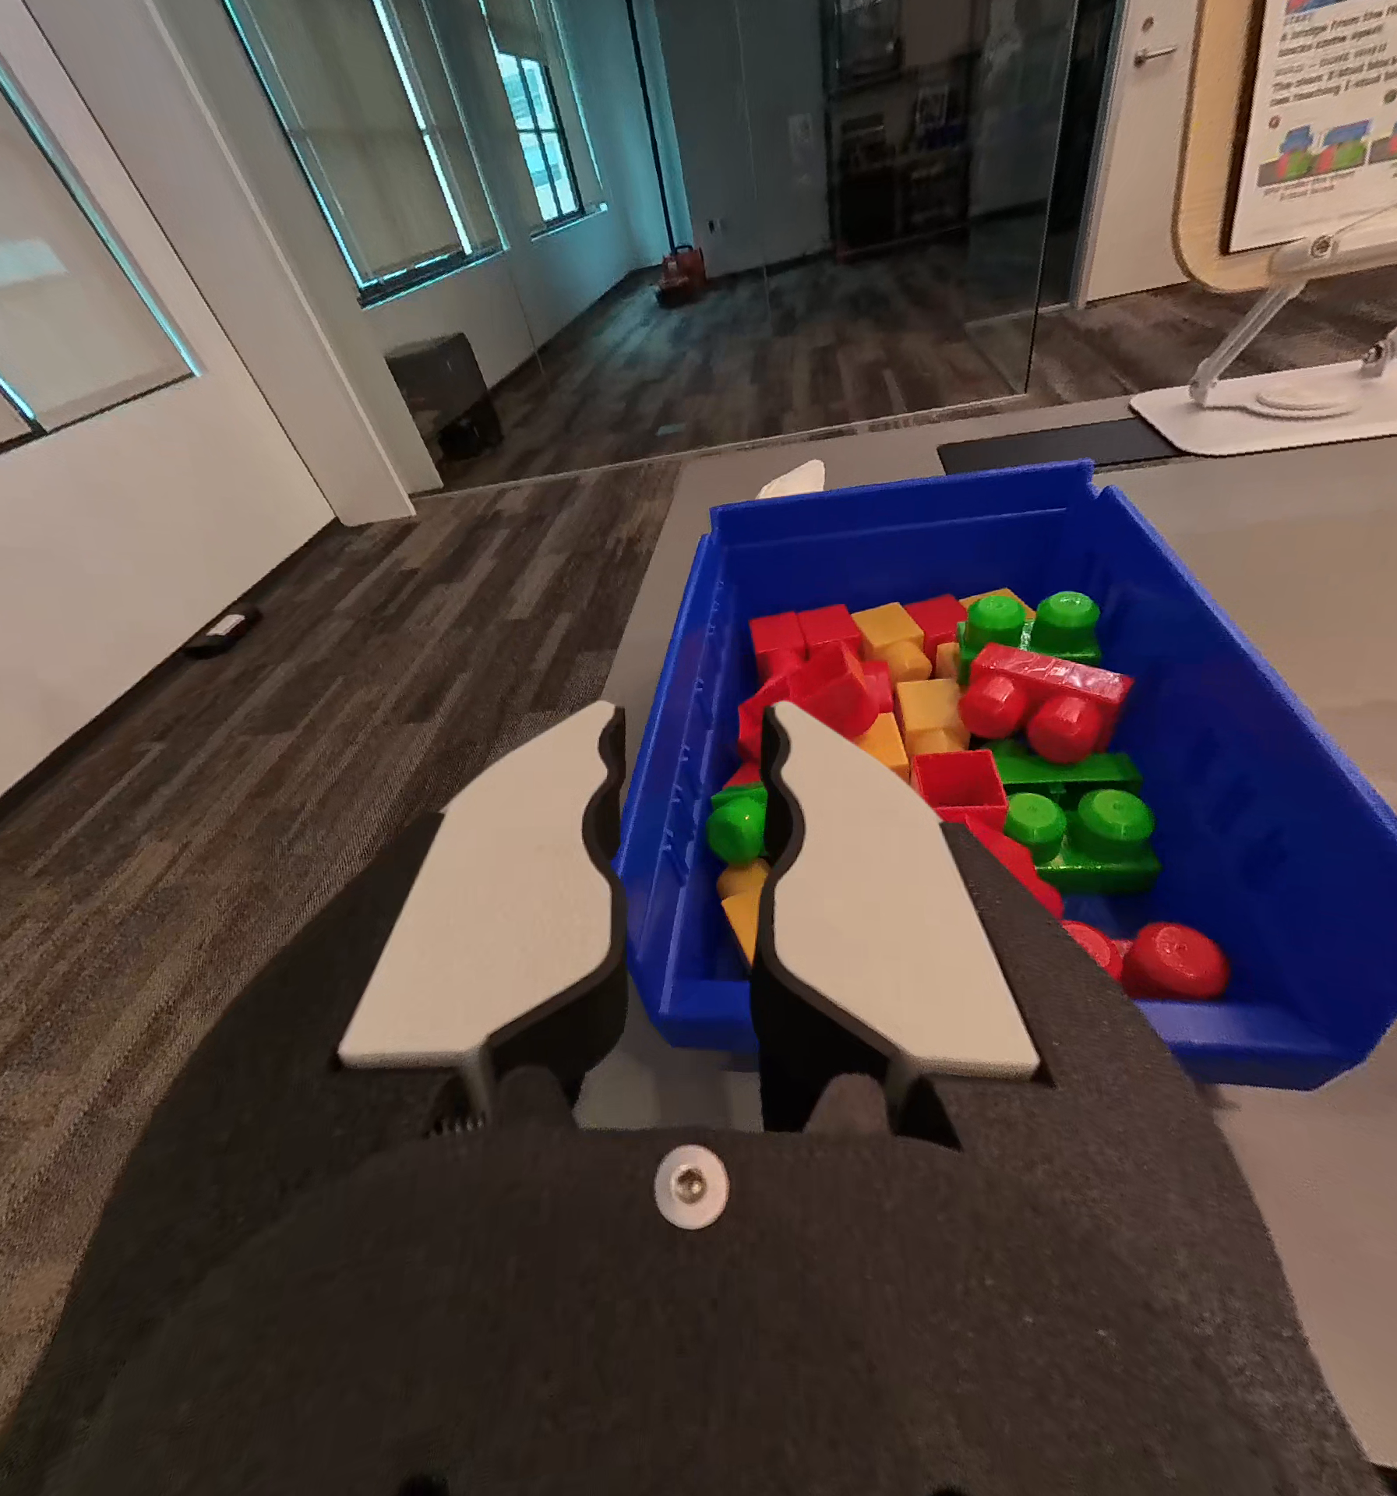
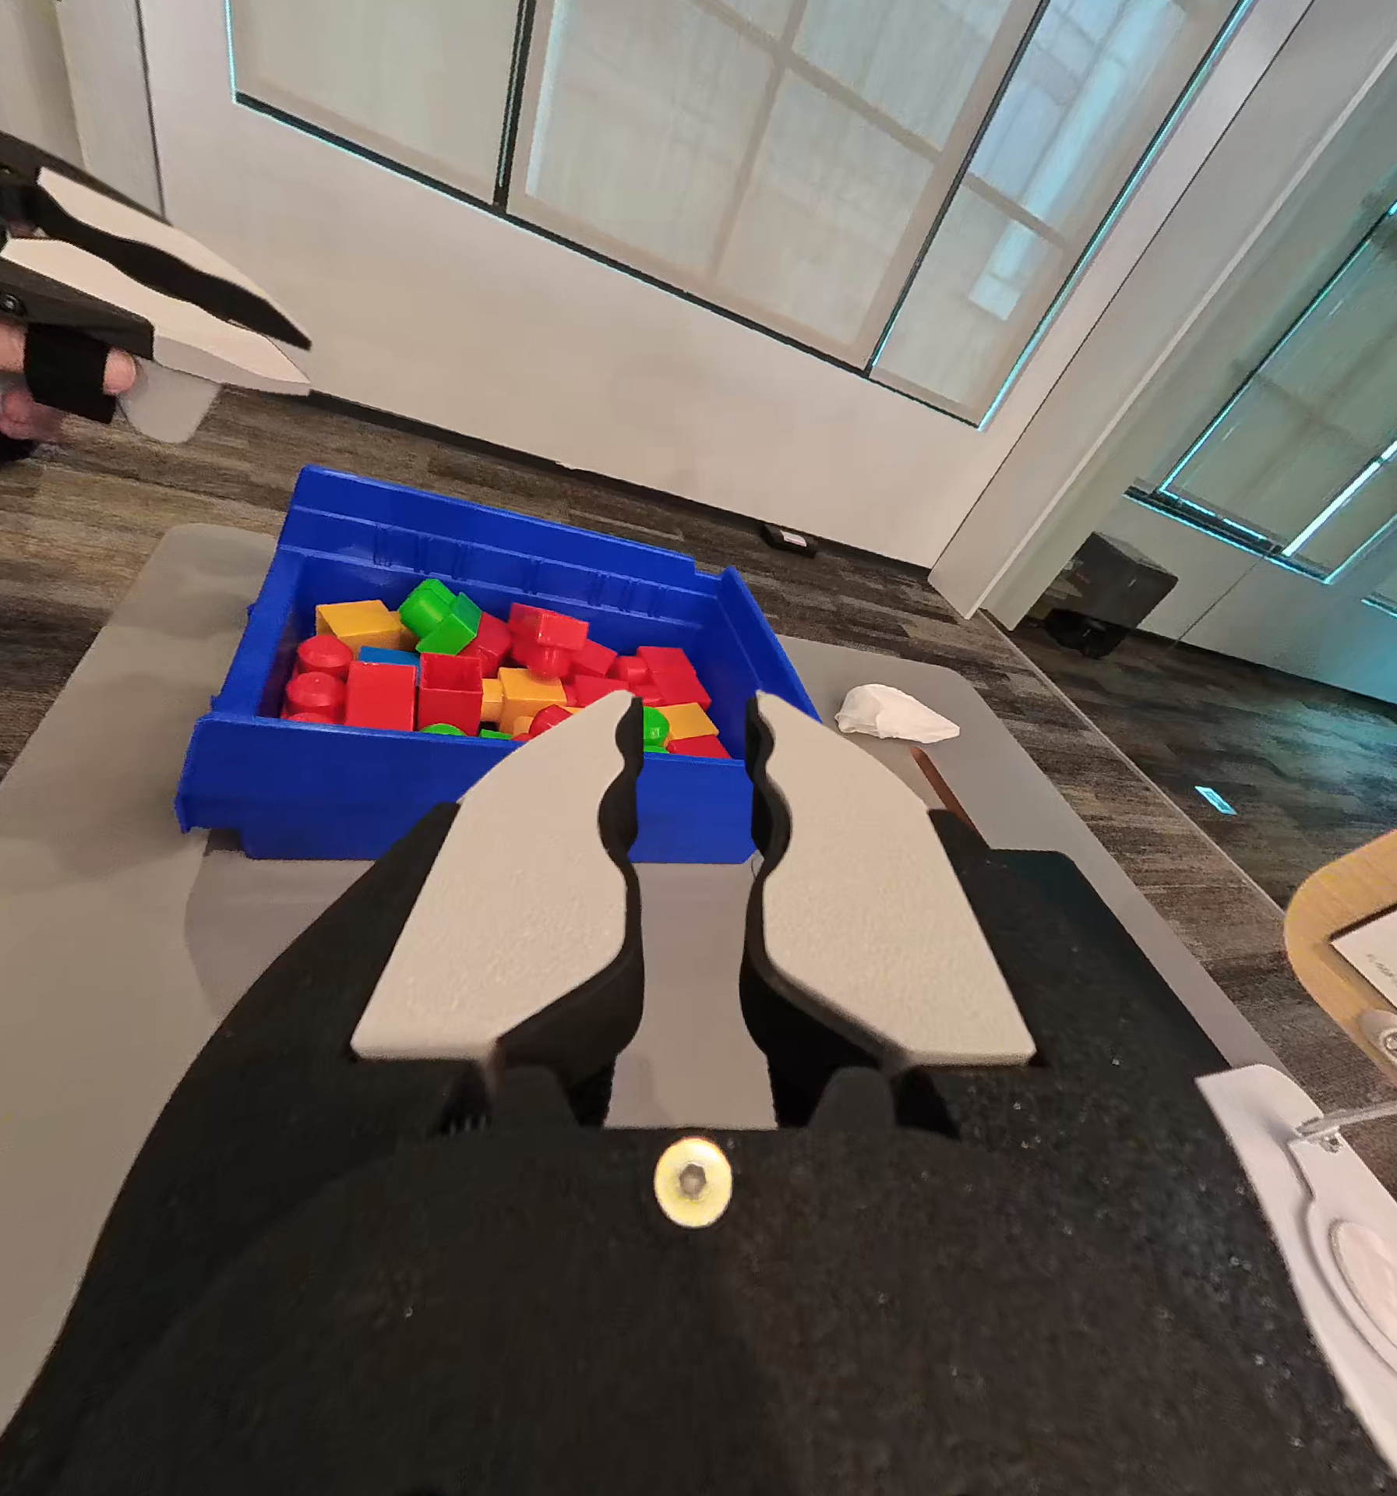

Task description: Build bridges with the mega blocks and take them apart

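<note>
- Two grippers, both mine: left gripper (image 1: 691, 720) with fingers spread and nothing between them, right gripper (image 2: 695, 708) likewise parted and empty.
- One blue bin (image 1: 1286, 809) on the grey table (image 1: 1326, 567); from the left wrist view it sits just ahead of my fingertips, slightly to the right; from the right wrist view it is ahead and a bit left of my tips.
- All mega blocks (image 1: 1043, 688) that I see lie loose and jumbled inside the bin; none on the bare table, none stacked into a span.
- Progress, my judgement: no bridge stands anywhere in view, so either building has not started or everything is already apart and binned; cannot tell which. Left to do: pick blocks out and stack supports plus a top piece.
- Rough count, pile overlaps so not exact: red about eight or more, green about four, yellow about four, blue one (image 2: 387, 654), half buried.
- One white crumpled tissue (image 2: 893, 712) on the table, right of my right fingertips, apart from the bin.
- One instruction sheet on a stand (image 1: 1326, 146), far ahead-right of my left fingers.
- My left gripper shows up far left in the right wrist view (image 2: 274, 348), above the floor, clear of the bin.
</note>
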Motion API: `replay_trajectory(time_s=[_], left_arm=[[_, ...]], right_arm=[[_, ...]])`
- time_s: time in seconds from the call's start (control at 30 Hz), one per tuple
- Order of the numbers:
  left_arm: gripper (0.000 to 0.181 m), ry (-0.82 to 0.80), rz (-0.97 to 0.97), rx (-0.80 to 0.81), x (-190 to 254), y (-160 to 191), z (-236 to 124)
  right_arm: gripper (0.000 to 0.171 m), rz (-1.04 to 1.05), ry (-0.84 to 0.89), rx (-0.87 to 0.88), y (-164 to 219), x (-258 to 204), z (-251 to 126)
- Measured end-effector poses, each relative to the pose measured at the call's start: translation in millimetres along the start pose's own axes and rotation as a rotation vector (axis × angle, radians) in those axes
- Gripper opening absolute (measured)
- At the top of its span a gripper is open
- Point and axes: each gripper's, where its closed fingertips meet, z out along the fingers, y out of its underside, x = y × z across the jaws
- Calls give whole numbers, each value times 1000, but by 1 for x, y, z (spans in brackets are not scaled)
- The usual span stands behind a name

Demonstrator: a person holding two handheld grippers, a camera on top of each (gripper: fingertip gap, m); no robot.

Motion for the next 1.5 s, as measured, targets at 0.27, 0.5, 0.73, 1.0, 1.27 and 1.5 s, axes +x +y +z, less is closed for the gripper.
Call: replay_trajectory(time_s=[0.27, 0.5, 0.73, 1.0, 1.27, 1.5], left_arm=[[33, 0, -27, -8, 3, -1, 3], [33, 33, -35, 59, 29, -18, 8], [33, 84, 5, 45, 61, -22, 23], [31, 71, -13, -181, 46, 14, 27], [31, 114, -109, -477, 39, 52, 23], [41, 243, -304, -693, 49, 59, 23]], right_arm=[[25, 34, 34, -2, 11, 8, -2], [32, 30, 465, 2, 28, 69, -86], [33, 254, 732, -4, 105, 113, -196], [40, 242, 675, -43, 134, 111, -181], [41, 211, 626, -34, 134, 105, -165], [43, 182, 603, -53, 135, 97, -160]])
